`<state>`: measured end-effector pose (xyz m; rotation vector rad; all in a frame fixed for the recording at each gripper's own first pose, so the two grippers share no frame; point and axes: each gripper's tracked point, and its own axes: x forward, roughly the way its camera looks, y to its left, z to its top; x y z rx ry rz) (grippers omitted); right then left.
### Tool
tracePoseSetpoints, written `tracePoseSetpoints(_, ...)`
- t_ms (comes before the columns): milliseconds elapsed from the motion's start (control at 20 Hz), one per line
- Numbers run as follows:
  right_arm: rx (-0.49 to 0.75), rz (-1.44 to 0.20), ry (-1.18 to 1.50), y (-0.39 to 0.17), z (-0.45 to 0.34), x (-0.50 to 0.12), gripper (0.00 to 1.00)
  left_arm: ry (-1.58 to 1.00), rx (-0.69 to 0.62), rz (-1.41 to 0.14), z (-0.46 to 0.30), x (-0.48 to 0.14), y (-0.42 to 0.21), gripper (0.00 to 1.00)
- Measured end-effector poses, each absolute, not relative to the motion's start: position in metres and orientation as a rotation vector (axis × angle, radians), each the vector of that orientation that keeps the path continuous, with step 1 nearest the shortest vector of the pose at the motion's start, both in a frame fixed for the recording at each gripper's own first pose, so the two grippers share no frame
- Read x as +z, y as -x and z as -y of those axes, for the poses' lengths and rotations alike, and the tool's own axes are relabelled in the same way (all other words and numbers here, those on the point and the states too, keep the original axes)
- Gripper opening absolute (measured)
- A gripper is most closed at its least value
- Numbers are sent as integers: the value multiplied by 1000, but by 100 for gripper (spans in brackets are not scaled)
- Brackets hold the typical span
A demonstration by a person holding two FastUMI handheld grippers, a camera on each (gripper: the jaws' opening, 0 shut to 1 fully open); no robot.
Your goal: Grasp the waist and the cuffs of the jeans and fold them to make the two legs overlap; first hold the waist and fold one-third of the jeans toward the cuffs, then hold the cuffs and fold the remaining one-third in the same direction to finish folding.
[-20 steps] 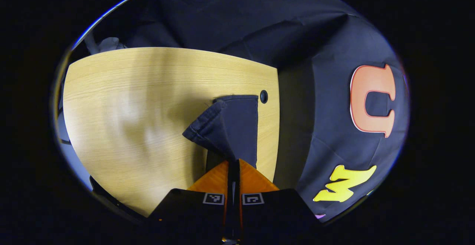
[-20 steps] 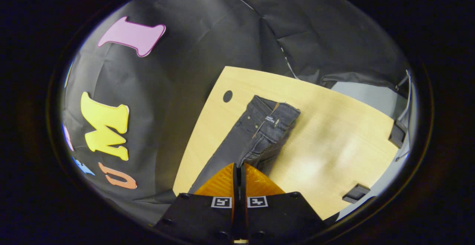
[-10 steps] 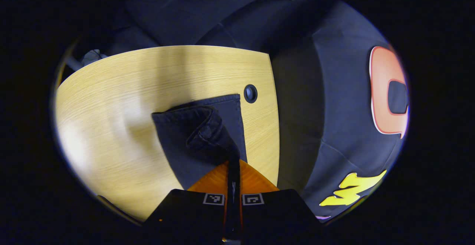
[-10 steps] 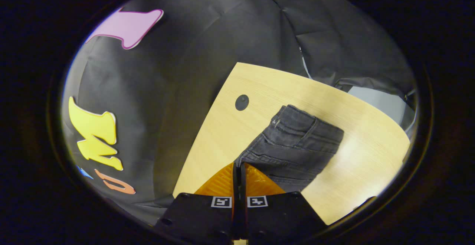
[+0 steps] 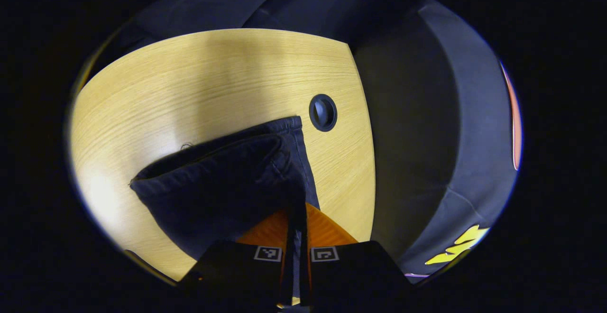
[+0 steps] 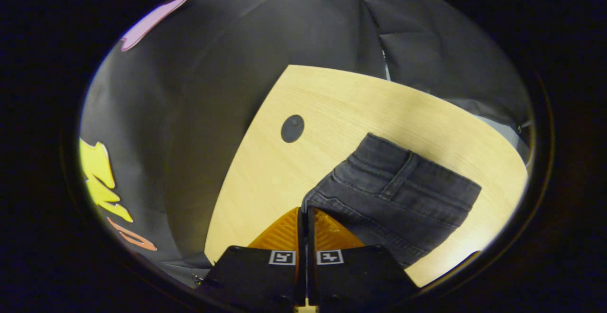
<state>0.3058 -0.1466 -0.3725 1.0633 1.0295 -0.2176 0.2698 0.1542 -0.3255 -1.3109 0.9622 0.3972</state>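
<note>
In the left gripper view, the left gripper [image 5: 297, 211] has its fingers closed on a fold of the dark jeans [image 5: 223, 180], pinching the cloth right at the tips. The denim spreads left and away from the grip over the wooden table [image 5: 189, 80], its far hem lying just beside a round cable hole [image 5: 323, 112] near the table's right edge. Holding a corner this way lets the fabric be laid flat without bunching.

In the right gripper view, the right gripper [image 6: 304, 216] also has its fingers pressed together on the jeans [image 6: 398, 194], at the edge nearest the camera. A belt loop [image 6: 397, 176] and waistband seams show on the cloth, which lies on the table [image 6: 341, 99] to the right of the grip; the cable hole [image 6: 292, 128] sits apart on the far left. By my reading, both grips steady one end as a fold is set down.
</note>
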Motion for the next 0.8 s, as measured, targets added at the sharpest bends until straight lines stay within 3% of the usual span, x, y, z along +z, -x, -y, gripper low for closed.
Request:
tracePoseSetpoints(50, -218, -1032, -1063, -307, 146, -376, 6, 1303, 407, -963, -156, -325, -269, 14)
tracePoseSetpoints(100, -218, -1031, -1061, -309, 143, -378, 6, 1286, 421, -972, -159, -330, -269, 3)
tracePoseSetpoints(150, -219, -1027, -1054, -310, 145, -378, 12, 1277, 430, -983, -157, -330, -268, 23)
tracePoseSetpoints(200, -219, -1025, -1036, -310, 144, -378, 26, 1278, 426, -980, -155, -327, -270, 32)
tracePoseSetpoints(250, -217, -1023, -1016, -309, 145, -376, 25, 1276, 421, -973, -153, -321, -272, 49)
tracePoseSetpoints(400, -212, -1007, -979, -303, 145, -369, 55, 1224, 421, -972, -147, -299, -279, 98)
tracePoseSetpoints(450, -214, -999, -964, -302, 146, -366, 80, 1219, 413, -954, -144, -288, -284, 99)
tracePoseSetpoints(500, -214, -980, -950, -302, 148, -361, 71, 1210, 405, -941, -141, -275, -289, 99)
tracePoseSetpoints(800, -134, -827, -756, -285, 159, -290, 96, 933, 294, -813, -127, -193, -289, 100)
